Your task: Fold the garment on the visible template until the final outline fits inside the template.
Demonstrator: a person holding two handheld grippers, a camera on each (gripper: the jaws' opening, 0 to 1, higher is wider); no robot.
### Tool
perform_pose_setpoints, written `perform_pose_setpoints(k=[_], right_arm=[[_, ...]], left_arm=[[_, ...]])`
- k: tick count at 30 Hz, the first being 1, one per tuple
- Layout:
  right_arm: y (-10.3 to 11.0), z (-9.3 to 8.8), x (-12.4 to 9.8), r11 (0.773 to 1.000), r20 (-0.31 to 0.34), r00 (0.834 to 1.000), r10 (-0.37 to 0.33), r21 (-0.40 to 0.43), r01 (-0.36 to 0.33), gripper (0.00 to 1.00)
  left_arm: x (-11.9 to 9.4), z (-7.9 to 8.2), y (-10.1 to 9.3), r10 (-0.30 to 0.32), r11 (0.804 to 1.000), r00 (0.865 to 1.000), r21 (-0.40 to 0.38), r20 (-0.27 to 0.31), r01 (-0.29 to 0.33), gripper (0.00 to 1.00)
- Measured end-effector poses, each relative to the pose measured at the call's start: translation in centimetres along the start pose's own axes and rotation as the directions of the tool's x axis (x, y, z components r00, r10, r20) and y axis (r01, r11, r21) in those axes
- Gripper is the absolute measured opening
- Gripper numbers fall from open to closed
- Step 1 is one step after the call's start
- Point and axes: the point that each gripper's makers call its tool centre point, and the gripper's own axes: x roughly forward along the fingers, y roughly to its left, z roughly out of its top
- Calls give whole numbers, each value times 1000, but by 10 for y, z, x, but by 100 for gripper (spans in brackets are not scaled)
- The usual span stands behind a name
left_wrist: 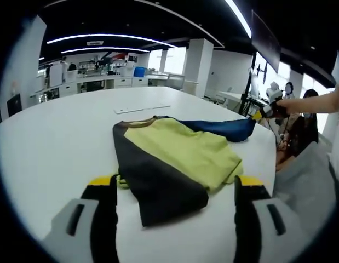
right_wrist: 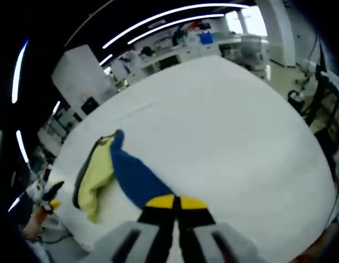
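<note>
Across the centre of the left gripper view, the garment (left_wrist: 174,164) lies partly folded on the white table (left_wrist: 54,142), its blue sleeve (right_wrist: 135,178) not yet folded in. Right gripper (right_wrist: 176,204) pinches that sleeve; left gripper (left_wrist: 174,189) hovers wide open, holding nothing.

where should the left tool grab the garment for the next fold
Probably the near dark corner of the garment, which lies flat on the table between the open left tool. Come in low from the near edge, since that corner points toward it. The right tool is shut on the blue sleeve, stretched out on the far side.
</note>
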Motion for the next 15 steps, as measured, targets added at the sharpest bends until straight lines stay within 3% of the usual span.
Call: perform_pose_setpoints(k=[15], right_arm=[[-59,43,33,990,-39,990,-137,-29,136,0]], left_arm=[[6,-6,10,29,999,999,-31,-31,-30,85]])
